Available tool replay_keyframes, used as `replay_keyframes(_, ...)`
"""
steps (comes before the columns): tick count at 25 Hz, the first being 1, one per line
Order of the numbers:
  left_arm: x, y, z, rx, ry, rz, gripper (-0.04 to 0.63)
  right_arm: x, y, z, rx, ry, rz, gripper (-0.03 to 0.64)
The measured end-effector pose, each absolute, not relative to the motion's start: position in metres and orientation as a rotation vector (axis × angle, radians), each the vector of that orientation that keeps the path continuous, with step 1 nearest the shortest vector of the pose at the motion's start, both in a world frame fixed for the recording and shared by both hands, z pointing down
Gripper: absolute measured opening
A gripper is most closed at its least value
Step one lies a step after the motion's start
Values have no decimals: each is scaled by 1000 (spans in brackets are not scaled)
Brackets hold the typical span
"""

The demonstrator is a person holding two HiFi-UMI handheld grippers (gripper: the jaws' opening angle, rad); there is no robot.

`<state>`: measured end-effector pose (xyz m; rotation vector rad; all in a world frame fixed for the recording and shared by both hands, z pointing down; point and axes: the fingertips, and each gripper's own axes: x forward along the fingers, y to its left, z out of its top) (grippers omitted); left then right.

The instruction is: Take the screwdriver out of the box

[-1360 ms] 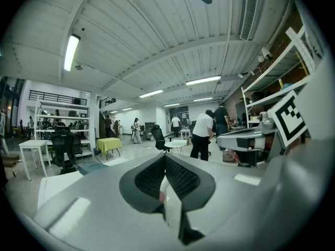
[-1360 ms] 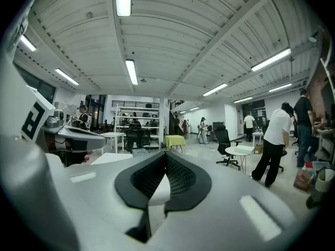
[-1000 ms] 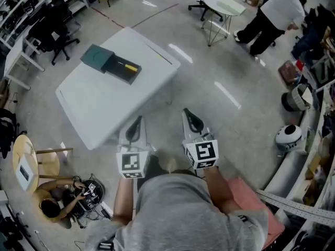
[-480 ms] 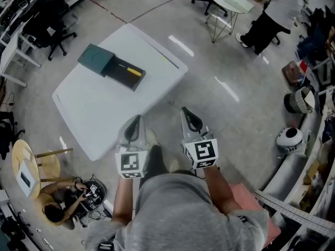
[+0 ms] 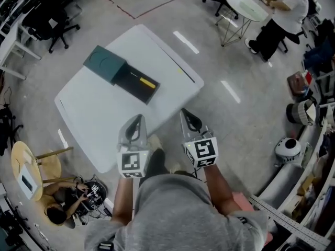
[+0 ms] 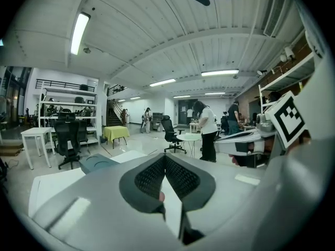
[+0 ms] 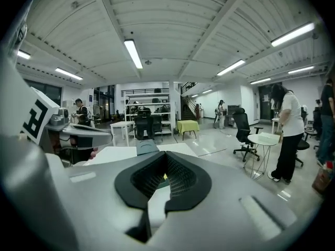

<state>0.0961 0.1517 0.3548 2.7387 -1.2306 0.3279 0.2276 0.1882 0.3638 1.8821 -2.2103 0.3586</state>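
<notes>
Moved: person (image 5: 175, 208) has stepped closer to the white table (image 5: 89, 116).
Left gripper (image 5: 137, 121): jaws together, empty.
Right gripper (image 5: 189, 117): jaws together, empty.
Screwdriver (image 5: 148, 82): lying in open box (image 5: 103, 64).

My head camera looks steeply down on the table (image 5: 94, 114) and box (image 5: 124, 78) from above; each gripper camera sits close behind its jaws, facing nearly level across that same table.
</notes>
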Motion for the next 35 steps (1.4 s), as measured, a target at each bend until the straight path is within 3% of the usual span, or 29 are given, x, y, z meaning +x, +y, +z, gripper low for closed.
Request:
replay_keyframes(22, 26, 27, 395, 2598, -1286, 329, 12, 144, 39, 412, 1611, -2189, 405, 5)
replay_keyframes(35, 16, -4, 438, 2476, -1322, 374, 12, 138, -8, 472, 1408, -2088, 465, 5)
